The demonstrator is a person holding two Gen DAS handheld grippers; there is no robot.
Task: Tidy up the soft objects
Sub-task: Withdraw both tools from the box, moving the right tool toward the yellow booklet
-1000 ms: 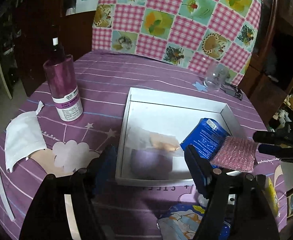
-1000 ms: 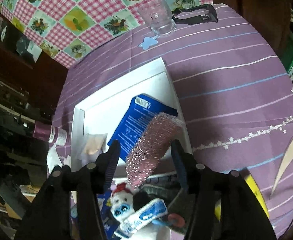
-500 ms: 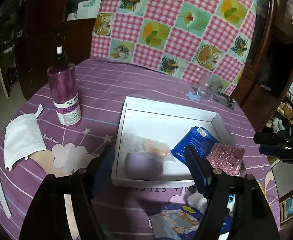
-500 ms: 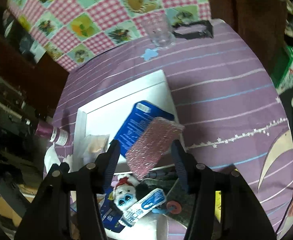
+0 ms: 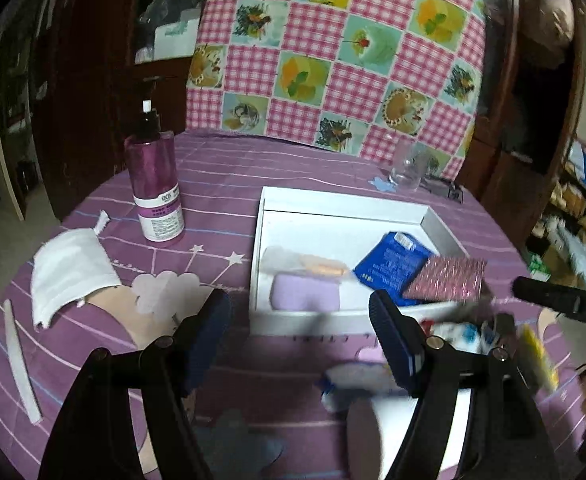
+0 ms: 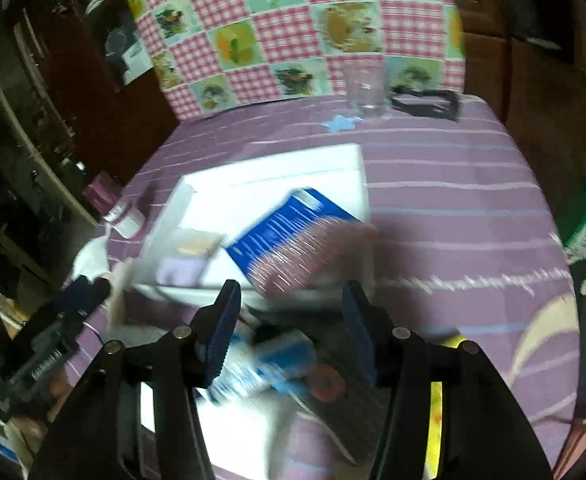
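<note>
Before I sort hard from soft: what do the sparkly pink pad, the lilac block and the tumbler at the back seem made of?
Sparkly pink pad: likely a metallic-thread scouring sponge; glinting woven surface.
Lilac block: probably foam sponge; matte, rounded edges, though blurred.
Tumbler: clear glass or hard plastic; the checked cloth shows through it.

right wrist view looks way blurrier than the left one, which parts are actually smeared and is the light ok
Right wrist view: motion smear across the pink sparkly pad, blue packet and white tray; only the right gripper is crisp. Left wrist view: mostly sharp, with the purple bottle readable and blur only on the clutter at bottom right. Both: dim room, dark fisheye corners, tray floor the brightest area.
</note>
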